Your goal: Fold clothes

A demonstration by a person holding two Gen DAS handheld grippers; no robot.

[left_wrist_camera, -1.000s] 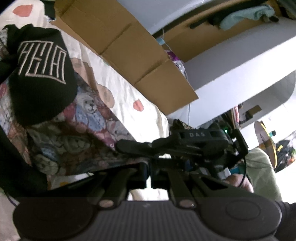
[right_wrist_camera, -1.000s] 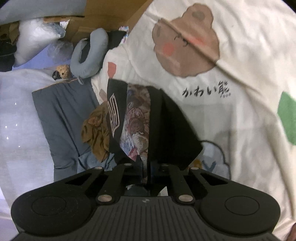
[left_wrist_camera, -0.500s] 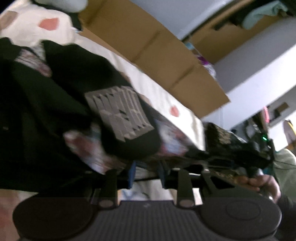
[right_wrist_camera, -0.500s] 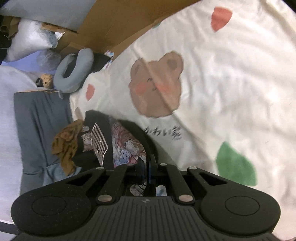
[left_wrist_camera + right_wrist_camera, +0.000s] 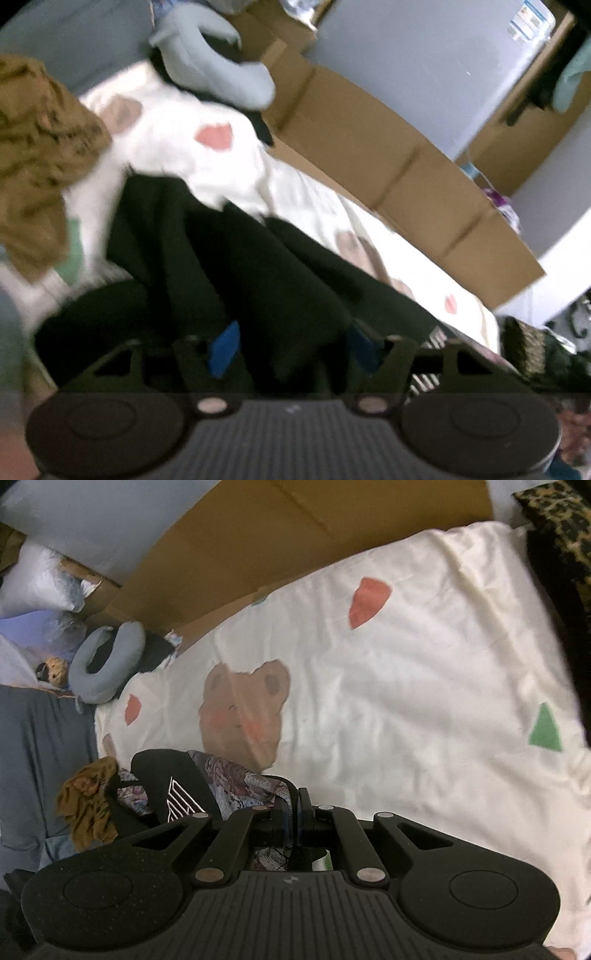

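A: Right, left wrist view first. Left gripper (image 5: 291,345) has its jaws set wide apart, blue pads at each side, and the black garment (image 5: 258,273) bulks up between them; frame is blurred, so contact with the pads cannot be settled, but nothing is pinched.

B: Where does the cloth lie?

A: It spreads from 6 o'clock up toward 11 o'clock over the white bear-print quilt (image 5: 192,162). A mustard-brown crumpled cloth (image 5: 37,155) sits at 9 o'clock, a grey neck pillow (image 5: 218,70) at 12 o'clock, a cardboard box (image 5: 388,158) from 1 to 3 o'clock.

B: And the right wrist view?

A: Right gripper (image 5: 292,819) has its jaws drawn together with only a sliver between, clamped on an edge of the same garment (image 5: 173,786); black fabric with a white line logo and a floral lining trails off toward 9 o'clock. Brown cloth (image 5: 88,805) is just beside it at 9 o'clock, neck pillow (image 5: 107,668) at 10 o'clock, cardboard (image 5: 258,535) at 12 o'clock. The quilt (image 5: 424,701) fills 1 to 4 o'clock, and a leopard-print fabric (image 5: 557,528) shows at 2 o'clock, at the frame edge
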